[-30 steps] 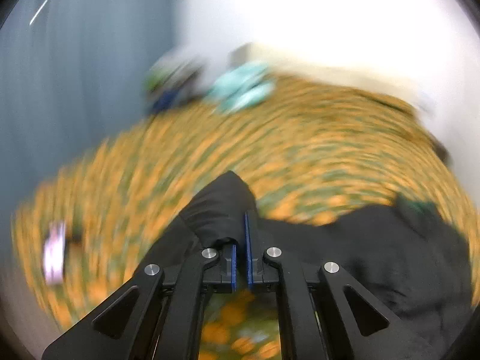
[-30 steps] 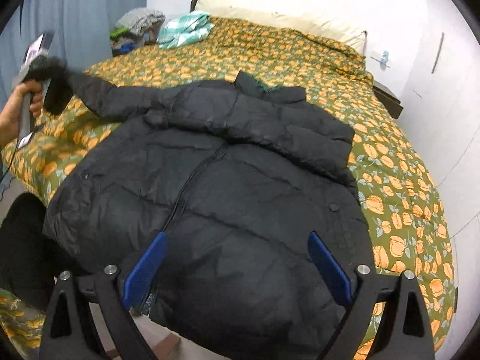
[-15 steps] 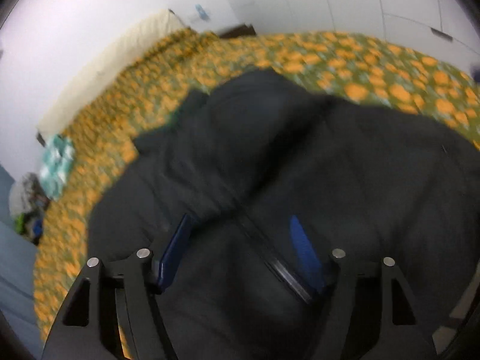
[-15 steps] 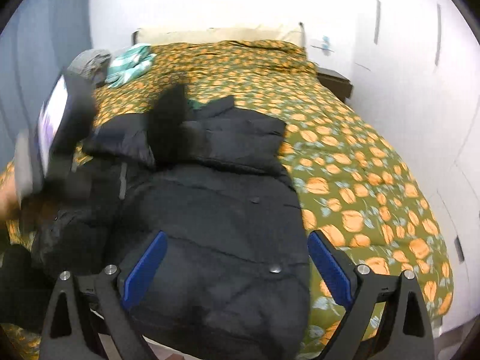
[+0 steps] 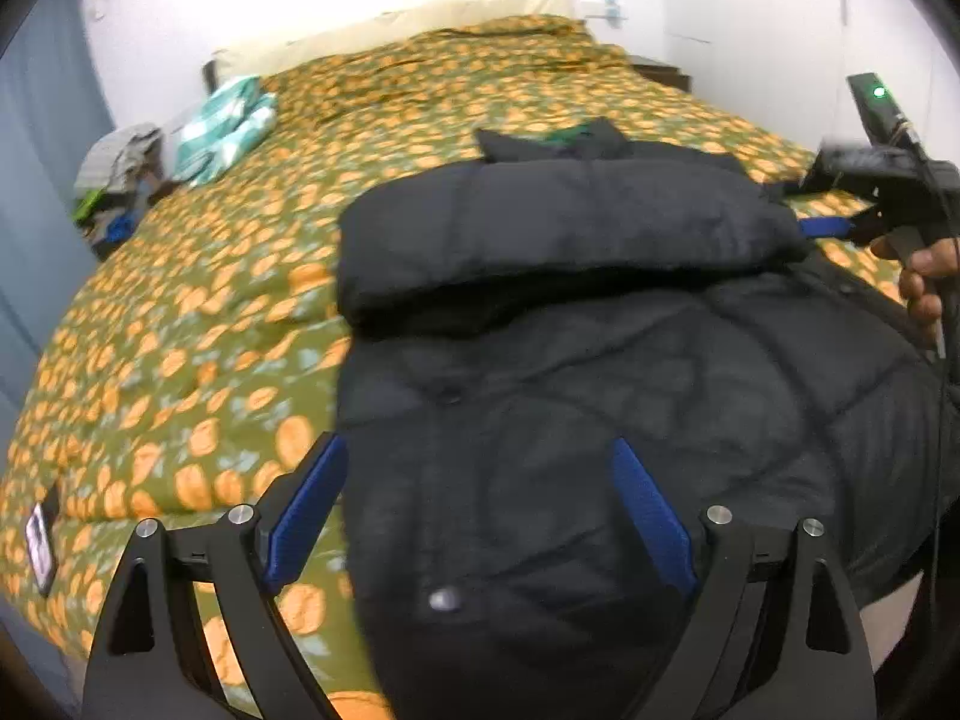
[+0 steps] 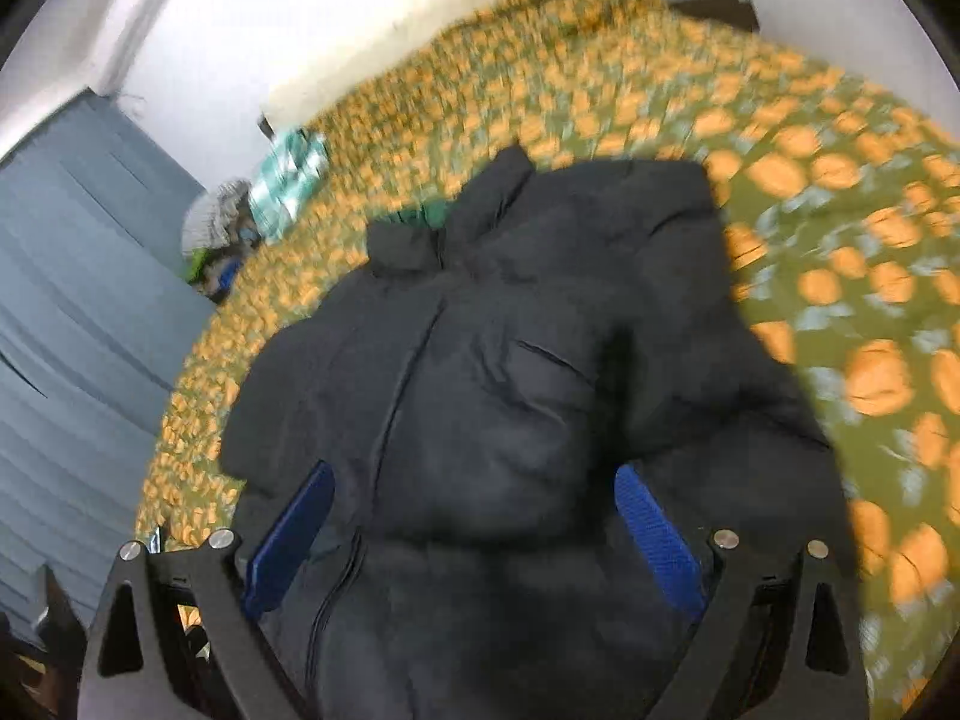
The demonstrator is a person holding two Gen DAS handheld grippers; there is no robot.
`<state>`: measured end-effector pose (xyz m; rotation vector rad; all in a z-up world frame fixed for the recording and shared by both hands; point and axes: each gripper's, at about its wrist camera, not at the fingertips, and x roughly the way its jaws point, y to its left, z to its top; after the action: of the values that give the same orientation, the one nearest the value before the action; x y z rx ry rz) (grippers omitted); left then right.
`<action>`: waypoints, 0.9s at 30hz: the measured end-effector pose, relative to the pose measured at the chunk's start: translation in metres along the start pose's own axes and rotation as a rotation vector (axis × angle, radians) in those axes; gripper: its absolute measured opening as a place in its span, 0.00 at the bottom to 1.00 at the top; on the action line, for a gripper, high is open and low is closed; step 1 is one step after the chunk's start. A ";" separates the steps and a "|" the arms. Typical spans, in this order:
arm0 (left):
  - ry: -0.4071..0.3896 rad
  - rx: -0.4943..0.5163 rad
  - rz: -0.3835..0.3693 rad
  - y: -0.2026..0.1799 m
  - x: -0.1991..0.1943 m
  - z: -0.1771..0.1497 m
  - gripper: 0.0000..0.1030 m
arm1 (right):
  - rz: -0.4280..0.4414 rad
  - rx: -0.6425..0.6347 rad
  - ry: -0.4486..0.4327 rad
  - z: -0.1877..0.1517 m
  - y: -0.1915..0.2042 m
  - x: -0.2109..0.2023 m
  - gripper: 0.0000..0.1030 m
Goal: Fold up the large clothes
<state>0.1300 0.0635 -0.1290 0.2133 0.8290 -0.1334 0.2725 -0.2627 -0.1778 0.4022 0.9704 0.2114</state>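
Observation:
A black puffer jacket [image 5: 600, 372] lies on the bed with a sleeve [image 5: 558, 234] folded across its chest below the collar. It also shows in the right wrist view [image 6: 492, 396], blurred. My left gripper [image 5: 480, 510] is open and empty above the jacket's lower left part. My right gripper [image 6: 474, 528] is open and empty above the jacket's lower part. In the left wrist view the right gripper [image 5: 828, 227] is at the jacket's right shoulder, held by a hand.
The bed [image 5: 198, 312] has an orange-flowered green cover. Folded green-white cloth [image 5: 228, 126] and a pile of clothes [image 5: 120, 180] lie at its far left corner. A small device [image 5: 41, 540] lies at the left edge. Blue curtains [image 6: 72, 312] hang left.
My left gripper let go of the sleeve, which now lies folded across the chest, and pulled back over the jacket's lower part. My right gripper moved right toward the jacket's shoulder, still open.

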 end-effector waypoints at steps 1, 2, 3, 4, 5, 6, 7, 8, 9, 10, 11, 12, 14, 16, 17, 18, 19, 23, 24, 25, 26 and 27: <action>-0.003 -0.012 0.011 0.005 -0.001 -0.001 0.88 | -0.056 -0.042 0.002 0.004 0.007 0.000 0.24; -0.006 -0.022 0.015 0.009 -0.001 0.001 0.88 | -0.054 -0.075 -0.034 0.011 0.014 -0.008 0.23; -0.010 -0.032 0.015 0.012 0.000 0.004 0.88 | -0.059 -0.111 -0.079 0.019 0.022 -0.021 0.22; -0.016 -0.046 0.009 0.015 0.002 0.009 0.88 | -0.077 -0.153 -0.129 0.030 0.030 -0.033 0.21; -0.021 -0.058 0.003 0.021 0.002 0.015 0.88 | -0.090 -0.183 -0.174 0.040 0.036 -0.043 0.20; -0.025 -0.066 -0.001 0.024 0.004 0.021 0.88 | -0.107 -0.206 -0.220 0.053 0.039 -0.052 0.19; -0.034 -0.077 -0.002 0.026 0.007 0.030 0.88 | -0.122 -0.212 -0.249 0.069 0.039 -0.057 0.19; -0.040 -0.082 0.000 0.030 0.006 0.033 0.88 | -0.129 -0.202 -0.261 0.082 0.036 -0.059 0.16; -0.054 -0.092 0.004 0.031 0.010 0.046 0.88 | -0.147 -0.184 -0.272 0.094 0.030 -0.058 0.12; -0.059 -0.099 -0.001 0.034 0.016 0.054 0.90 | -0.174 -0.177 -0.277 0.101 0.026 -0.057 0.12; -0.060 -0.107 -0.006 0.037 0.019 0.060 0.90 | -0.207 -0.177 -0.276 0.111 0.017 -0.050 0.12; -0.054 -0.122 -0.013 0.038 0.028 0.068 0.90 | -0.246 -0.179 -0.261 0.114 0.007 -0.037 0.12; -0.019 -0.140 -0.035 0.042 0.048 0.078 0.90 | -0.269 -0.159 -0.189 0.113 -0.012 -0.009 0.14; -0.001 -0.150 -0.035 0.044 0.058 0.085 0.90 | -0.276 -0.115 -0.118 0.103 -0.028 0.006 0.19; -0.006 -0.151 -0.044 0.046 0.062 0.090 0.90 | -0.269 -0.114 -0.119 0.098 -0.027 0.005 0.36; -0.016 -0.147 -0.050 0.046 0.064 0.095 0.90 | -0.236 -0.126 -0.139 0.093 -0.023 0.000 0.53; -0.027 -0.140 -0.048 0.046 0.067 0.102 0.90 | -0.198 -0.151 -0.160 0.088 -0.015 -0.005 0.57; -0.058 -0.127 -0.036 0.044 0.097 0.140 0.90 | -0.039 -0.306 -0.168 0.088 0.031 0.000 0.57; -0.033 -0.138 -0.035 0.043 0.117 0.150 0.90 | -0.019 -0.339 -0.163 0.088 0.041 0.007 0.57; -0.014 -0.146 -0.036 0.043 0.128 0.153 0.90 | -0.002 -0.373 -0.155 0.089 0.051 0.018 0.57; 0.033 -0.161 -0.029 0.042 0.154 0.154 0.90 | 0.000 -0.394 -0.131 0.090 0.056 0.034 0.57; 0.069 -0.176 -0.016 0.043 0.169 0.151 0.90 | -0.020 -0.393 -0.081 0.091 0.055 0.056 0.57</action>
<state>0.3600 0.0632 -0.1498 0.0459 0.9063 -0.0675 0.3790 -0.2150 -0.1517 0.0401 0.8291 0.3575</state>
